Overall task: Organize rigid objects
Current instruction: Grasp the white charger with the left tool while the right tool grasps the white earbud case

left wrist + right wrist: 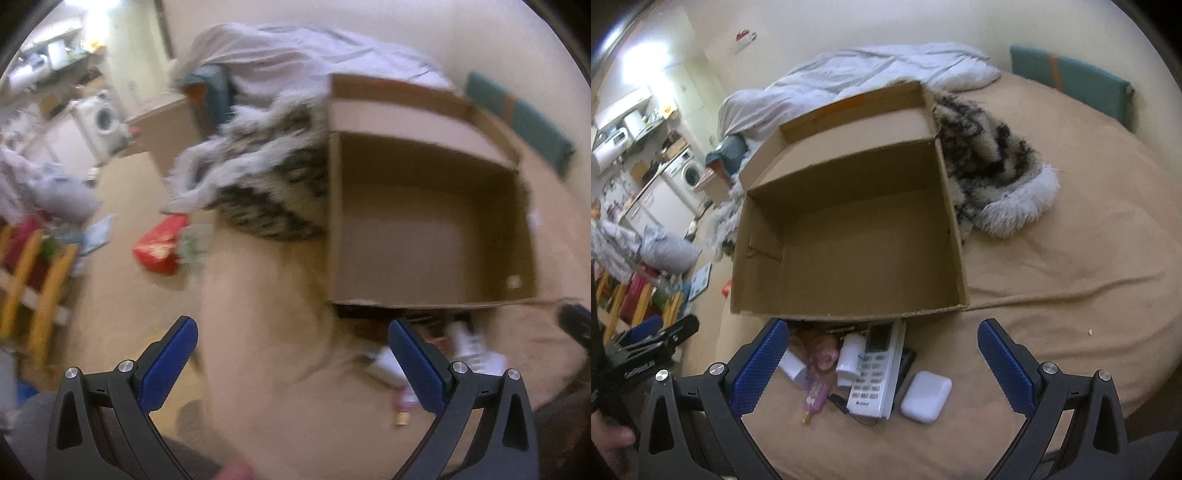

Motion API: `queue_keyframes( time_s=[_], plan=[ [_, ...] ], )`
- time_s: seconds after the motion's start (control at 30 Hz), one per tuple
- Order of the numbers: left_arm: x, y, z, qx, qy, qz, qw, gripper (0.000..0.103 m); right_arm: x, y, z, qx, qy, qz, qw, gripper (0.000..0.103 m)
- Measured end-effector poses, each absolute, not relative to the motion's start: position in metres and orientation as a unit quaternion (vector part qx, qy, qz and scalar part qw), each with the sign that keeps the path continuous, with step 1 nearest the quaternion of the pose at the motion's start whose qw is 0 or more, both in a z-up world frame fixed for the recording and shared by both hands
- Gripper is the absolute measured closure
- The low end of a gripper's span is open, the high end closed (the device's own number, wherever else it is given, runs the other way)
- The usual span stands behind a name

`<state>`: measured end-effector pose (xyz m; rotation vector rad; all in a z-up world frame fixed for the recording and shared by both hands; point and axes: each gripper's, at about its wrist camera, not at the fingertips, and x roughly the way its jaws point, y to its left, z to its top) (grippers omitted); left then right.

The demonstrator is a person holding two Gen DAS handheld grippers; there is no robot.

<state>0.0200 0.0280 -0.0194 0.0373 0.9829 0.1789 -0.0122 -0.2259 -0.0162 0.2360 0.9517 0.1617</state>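
Both tools hang spread and empty over the bed (1071, 258): right tool (882, 365) low in frame above a white remote (875, 373), white case (926, 396) and pink bottle (816, 395), clustered just below the open cardboard box (849, 236). Left tool (293, 365) points at the box's left; its view is blurred.

Little readable text, and none that is legible in full.
In the right wrist view, the white rectangular remote control (873, 373) at lower centre of the frame carries a small dark logo near its bottom edge and marks on its keys, all too small to read; the black device (646, 354) at the lower left edge shows a pale printed word, too blurred to make out. The left wrist view is motion-blurred, with nothing legible.
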Motion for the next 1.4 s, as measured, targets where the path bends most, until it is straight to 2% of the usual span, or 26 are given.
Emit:
queue_keyframes(
  time_s=[0.17, 0.43, 0.5, 0.53, 0.67, 0.77, 0.83, 0.87, 0.9, 0.97, 1.07, 1.3, 1.37, 1.4],
  plan=[
    [0.032, 0.05, -0.037, -0.037, 0.522, 0.1, 0.846, 0.0, 0.002, -0.226, -0.038, 0.088, 0.528, 0.085, 0.84, 0.0],
    [0.047, 0.034, -0.075, -0.079, 0.605, 0.057, 0.79, 0.004, 0.006, -0.233, -0.057, 0.156, 0.554, 0.09, 0.813, 0.0],
    [0.051, 0.016, -0.087, -0.055, 0.624, 0.026, 0.779, 0.005, 0.007, -0.232, -0.062, 0.158, 0.559, 0.085, 0.81, 0.0],
    [0.053, 0.003, -0.092, -0.028, 0.632, 0.008, 0.774, 0.009, 0.008, -0.233, -0.065, 0.161, 0.564, 0.085, 0.806, 0.0],
    [0.061, -0.037, -0.112, 0.078, 0.667, -0.065, 0.739, 0.013, 0.01, -0.237, -0.074, 0.175, 0.582, 0.088, 0.789, 0.0],
    [0.065, -0.055, -0.116, 0.133, 0.662, -0.092, 0.732, 0.017, 0.014, -0.24, -0.087, 0.175, 0.609, 0.095, 0.768, 0.0],
    [0.067, -0.061, -0.116, 0.14, 0.656, -0.111, 0.734, 0.017, 0.016, -0.241, -0.097, 0.174, 0.629, 0.112, 0.75, 0.009],
    [0.069, -0.062, -0.116, 0.139, 0.655, -0.114, 0.734, 0.017, 0.016, -0.241, -0.102, 0.17, 0.638, 0.112, 0.743, 0.022],
    [0.071, -0.063, -0.118, 0.136, 0.656, -0.117, 0.733, 0.018, 0.017, -0.242, -0.108, 0.163, 0.648, 0.104, 0.736, 0.029],
    [0.074, -0.065, -0.125, 0.132, 0.663, -0.124, 0.726, 0.02, 0.018, -0.246, -0.122, 0.167, 0.669, 0.085, 0.719, 0.035],
    [0.076, -0.065, -0.131, 0.125, 0.667, -0.134, 0.722, 0.022, 0.02, -0.252, -0.138, 0.17, 0.688, 0.049, 0.704, 0.036],
    [0.091, -0.064, -0.152, 0.118, 0.685, -0.136, 0.706, 0.049, 0.031, -0.233, -0.157, 0.139, 0.709, 0.035, 0.691, 0.039],
    [0.098, -0.058, -0.15, 0.101, 0.684, -0.134, 0.71, 0.051, 0.036, -0.228, -0.158, 0.129, 0.708, 0.03, 0.693, 0.039],
    [0.1, -0.058, -0.148, 0.097, 0.684, -0.139, 0.71, 0.062, 0.038, -0.226, -0.159, 0.123, 0.708, 0.031, 0.695, 0.039]
  ],
)
